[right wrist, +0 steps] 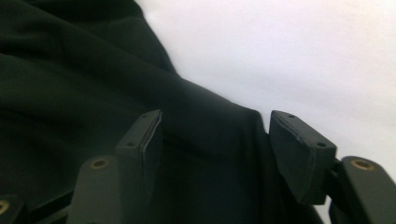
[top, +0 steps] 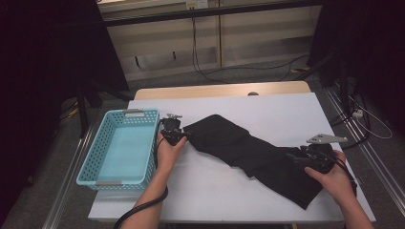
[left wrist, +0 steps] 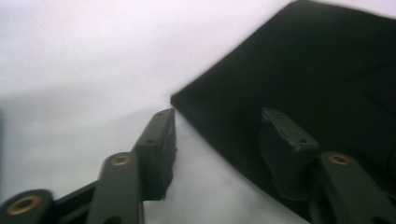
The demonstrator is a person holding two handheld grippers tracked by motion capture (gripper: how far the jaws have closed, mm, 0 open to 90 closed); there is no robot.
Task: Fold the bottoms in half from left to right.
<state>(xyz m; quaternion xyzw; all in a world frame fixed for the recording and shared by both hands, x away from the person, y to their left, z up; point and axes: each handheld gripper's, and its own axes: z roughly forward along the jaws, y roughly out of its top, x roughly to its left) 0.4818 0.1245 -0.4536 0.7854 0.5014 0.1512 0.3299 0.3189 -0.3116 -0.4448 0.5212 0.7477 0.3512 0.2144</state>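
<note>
Black cloth (top: 253, 152) edges lie between 2 open, unclamped grippers: left gripper (left wrist: 217, 135), right gripper (right wrist: 215, 140).

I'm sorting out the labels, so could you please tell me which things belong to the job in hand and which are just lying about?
Job in hand: black cloth, left gripper, right gripper, blue basket.
Lying about: floor cables, white table cover.
</note>
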